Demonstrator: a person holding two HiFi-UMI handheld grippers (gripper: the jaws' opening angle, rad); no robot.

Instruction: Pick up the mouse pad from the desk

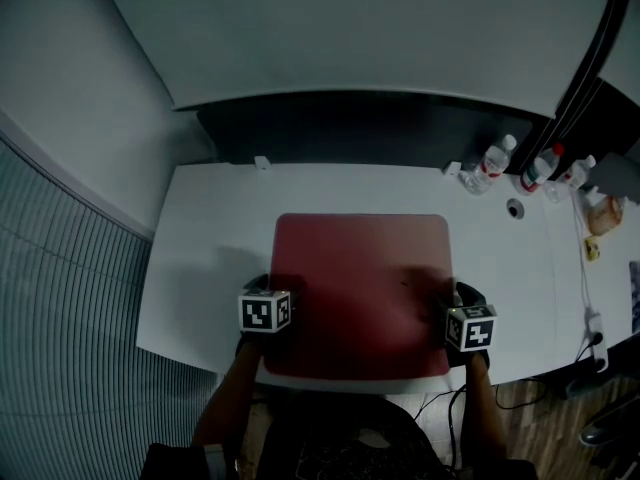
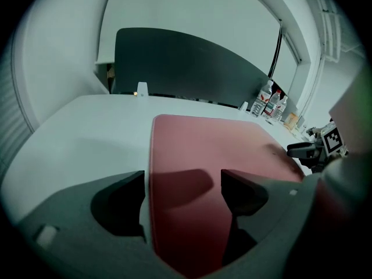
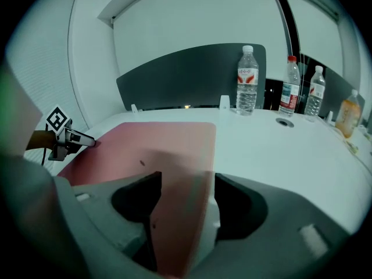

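A flat, dull-red rectangular mouse pad with rounded corners (image 1: 360, 288) lies on the white tabletop (image 1: 210, 230), towards its near edge and directly in front of the person. The left tongs (image 1: 264, 290) sit at the pad's left edge, the right tongs (image 1: 465, 300) at its right edge, both towards the near corners, facing away from the person.

In the left gripper view, the left tongs (image 2: 183, 190) stand apart. The pad's left edge runs up between them, so one jaw is over bare tabletop and the other over the red surface (image 2: 215, 150). The pad fills most of the gap, but neither jaw is pressed against it.

In the right gripper view, the right tongs (image 3: 186, 193) are likewise spread, with the pad's right edge (image 3: 200, 156) passing between them, red towards the left jaw and white towards the right. Whether that edge is raised off the tabletop cannot be told.

At the far right, clear plastic water bottles (image 1: 492, 163) stand before a dark grey back panel (image 1: 370, 133).
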